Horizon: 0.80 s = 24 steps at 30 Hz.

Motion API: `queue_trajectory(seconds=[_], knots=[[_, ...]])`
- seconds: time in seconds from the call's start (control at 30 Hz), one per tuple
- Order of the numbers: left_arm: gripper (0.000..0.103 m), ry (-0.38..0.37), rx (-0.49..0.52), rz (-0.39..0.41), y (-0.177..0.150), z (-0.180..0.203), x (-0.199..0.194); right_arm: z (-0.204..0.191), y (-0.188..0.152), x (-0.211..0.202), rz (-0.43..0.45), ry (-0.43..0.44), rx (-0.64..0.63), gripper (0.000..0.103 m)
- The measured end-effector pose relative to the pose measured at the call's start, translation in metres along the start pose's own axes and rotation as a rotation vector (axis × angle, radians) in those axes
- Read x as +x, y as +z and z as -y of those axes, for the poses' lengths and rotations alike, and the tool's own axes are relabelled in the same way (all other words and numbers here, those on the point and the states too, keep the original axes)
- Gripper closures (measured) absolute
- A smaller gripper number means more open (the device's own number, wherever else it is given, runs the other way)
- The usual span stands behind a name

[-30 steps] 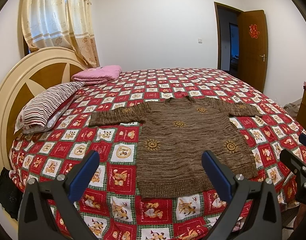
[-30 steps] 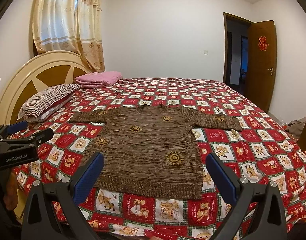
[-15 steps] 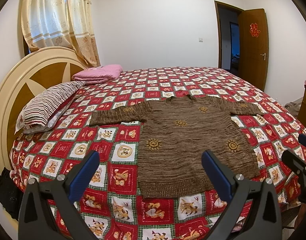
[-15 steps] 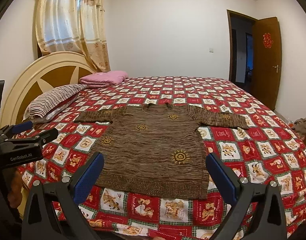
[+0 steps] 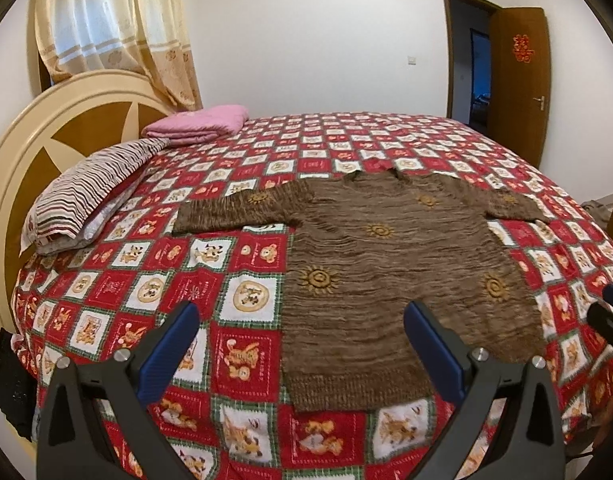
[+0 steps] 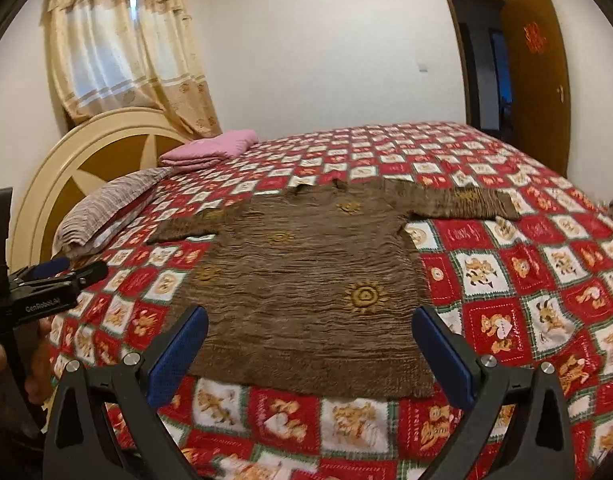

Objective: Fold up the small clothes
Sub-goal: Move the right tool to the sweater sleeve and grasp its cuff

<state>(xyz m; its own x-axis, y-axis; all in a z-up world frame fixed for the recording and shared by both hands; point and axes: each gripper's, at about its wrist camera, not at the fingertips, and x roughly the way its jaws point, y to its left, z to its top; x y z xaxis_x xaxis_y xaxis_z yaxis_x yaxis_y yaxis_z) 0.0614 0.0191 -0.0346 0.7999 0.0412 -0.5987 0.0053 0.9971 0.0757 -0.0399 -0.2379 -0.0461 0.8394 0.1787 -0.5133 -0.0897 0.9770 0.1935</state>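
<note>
A brown knitted sweater (image 5: 390, 264) with yellow sun motifs lies flat on the bed, sleeves spread, hem nearest me. The sweater (image 6: 306, 280) fills the middle of the right wrist view. My left gripper (image 5: 300, 336) hangs open above the bed's near edge, its right finger over the hem's left part. My right gripper (image 6: 308, 340) is open too, straddling the hem from above, apart from the cloth. The left gripper (image 6: 70, 270) also shows at the left edge of the right wrist view. The right gripper's tips (image 5: 610, 308) peek in at the right edge of the left wrist view.
The bed carries a red and white checked quilt (image 5: 242, 292) with cartoon animals. A striped pillow (image 5: 90, 196) and a folded pink blanket (image 5: 198, 124) lie by the round headboard (image 5: 66, 120). An open wooden door (image 5: 518, 80) stands at the far right.
Both grippers have come closer to the bed and the sweater's hem, which looks larger now. The right wrist view has swung slightly left. Both stay open.
</note>
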Motion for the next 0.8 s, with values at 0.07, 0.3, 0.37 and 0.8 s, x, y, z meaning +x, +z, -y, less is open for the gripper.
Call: queue_trajectory(seconds=[0.07,0.3,0.37,0.8], knots=[[0.000,0.014,0.008,-0.007,0.004,0.000,0.014,0.014,0.002,0.012,-0.004,-0.007,0.032,0.001],[0.000,0.056,0.048,-0.036,0.022,0.006,0.074,0.079,0.015,0.069,-0.158,-0.116,0.072,0.001],[0.000,0.065,0.051,-0.042,0.028,0.007,0.091,0.104,0.020,0.081,-0.162,-0.144,0.118,0.001],[0.000,0.117,0.040,-0.097,0.066,0.018,0.213,0.261,0.077,0.156,-0.174,-0.276,0.334,0.002]])
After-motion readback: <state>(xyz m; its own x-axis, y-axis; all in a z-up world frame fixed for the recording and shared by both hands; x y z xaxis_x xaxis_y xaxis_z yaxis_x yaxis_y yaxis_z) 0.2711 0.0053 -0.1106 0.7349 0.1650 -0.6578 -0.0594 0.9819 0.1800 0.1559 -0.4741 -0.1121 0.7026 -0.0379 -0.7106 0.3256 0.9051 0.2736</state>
